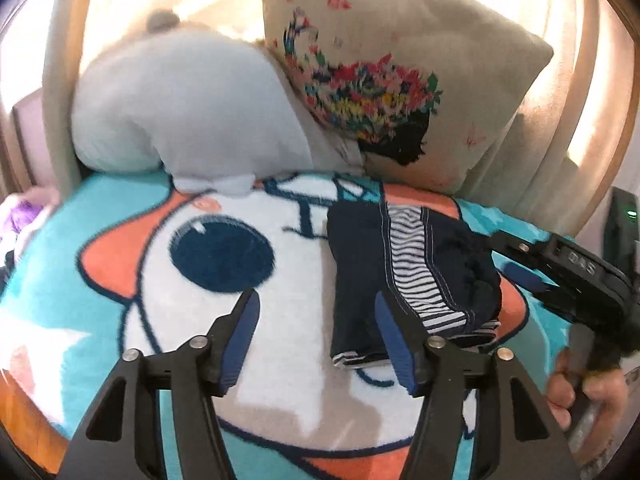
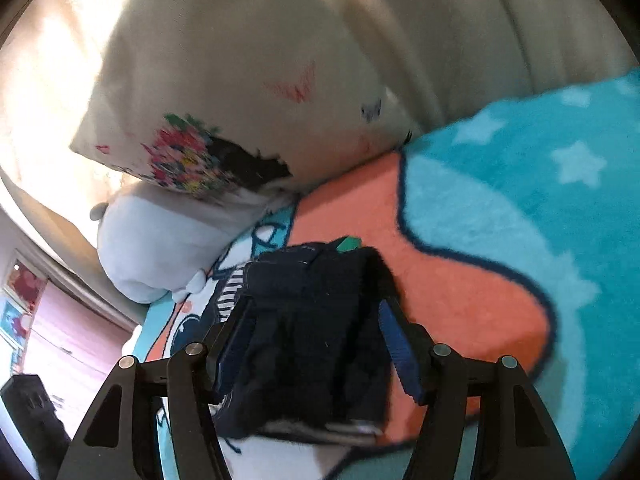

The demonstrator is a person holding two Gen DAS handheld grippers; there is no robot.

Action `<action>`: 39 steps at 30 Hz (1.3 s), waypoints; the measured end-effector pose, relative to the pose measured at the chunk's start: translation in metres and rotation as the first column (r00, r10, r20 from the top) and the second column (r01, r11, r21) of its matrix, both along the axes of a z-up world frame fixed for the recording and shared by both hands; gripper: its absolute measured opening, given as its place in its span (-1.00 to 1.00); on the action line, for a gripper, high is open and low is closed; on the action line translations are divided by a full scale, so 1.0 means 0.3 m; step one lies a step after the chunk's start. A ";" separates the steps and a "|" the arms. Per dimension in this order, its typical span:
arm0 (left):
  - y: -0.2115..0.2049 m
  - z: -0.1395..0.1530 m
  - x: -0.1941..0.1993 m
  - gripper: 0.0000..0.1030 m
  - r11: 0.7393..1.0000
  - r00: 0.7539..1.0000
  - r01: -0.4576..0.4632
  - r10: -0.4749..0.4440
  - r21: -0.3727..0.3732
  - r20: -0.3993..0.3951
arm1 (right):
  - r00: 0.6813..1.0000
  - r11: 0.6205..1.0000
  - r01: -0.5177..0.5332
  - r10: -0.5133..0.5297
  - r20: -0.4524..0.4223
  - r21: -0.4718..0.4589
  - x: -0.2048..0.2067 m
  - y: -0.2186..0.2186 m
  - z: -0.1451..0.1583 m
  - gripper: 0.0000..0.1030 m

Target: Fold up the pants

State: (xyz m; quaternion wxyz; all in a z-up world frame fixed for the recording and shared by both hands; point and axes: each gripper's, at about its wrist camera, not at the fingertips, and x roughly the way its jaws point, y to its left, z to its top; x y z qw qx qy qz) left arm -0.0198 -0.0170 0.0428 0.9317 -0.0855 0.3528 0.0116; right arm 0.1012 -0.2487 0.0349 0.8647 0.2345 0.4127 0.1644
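Observation:
The dark navy pants (image 1: 412,276), with a striped side panel, lie folded into a small packet on the cartoon blanket (image 1: 120,280). My left gripper (image 1: 316,294) stands open just left of and over the packet's near left edge; its right pad (image 1: 396,340) overlaps the cloth without pinching it. The right gripper's black body (image 1: 560,268) reaches in from the right, held by a hand (image 1: 588,392). In the right wrist view the pants (image 2: 312,332) sit between the open fingers of my right gripper (image 2: 316,300), pads beside the cloth. A green tag (image 2: 348,243) shows at the packet's far end.
A pale grey plush cushion (image 1: 180,104) and a beige cushion with a colourful print (image 1: 400,72) lean against the padded headboard (image 2: 460,40) behind the pants. A black device with a green light (image 1: 624,220) stands at the right edge. The blanket (image 2: 520,200) spreads to all sides.

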 end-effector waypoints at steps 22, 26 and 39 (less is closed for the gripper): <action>-0.002 0.137 -0.173 0.96 0.971 0.967 -0.202 0.176 0.128 0.186 | 0.984 0.930 0.005 0.061 0.166 -0.367 -0.294 0.164 0.027 0.45; -0.008 0.110 -0.159 0.96 0.982 0.980 -0.158 0.143 0.106 0.137 | 0.984 0.919 -0.009 0.077 0.158 -0.393 -0.303 0.190 0.015 0.46; -0.011 0.054 -0.129 0.96 0.991 0.992 -0.112 0.107 0.078 0.062 | 0.989 0.893 -0.014 0.078 0.124 -0.451 -0.292 0.217 -0.025 0.50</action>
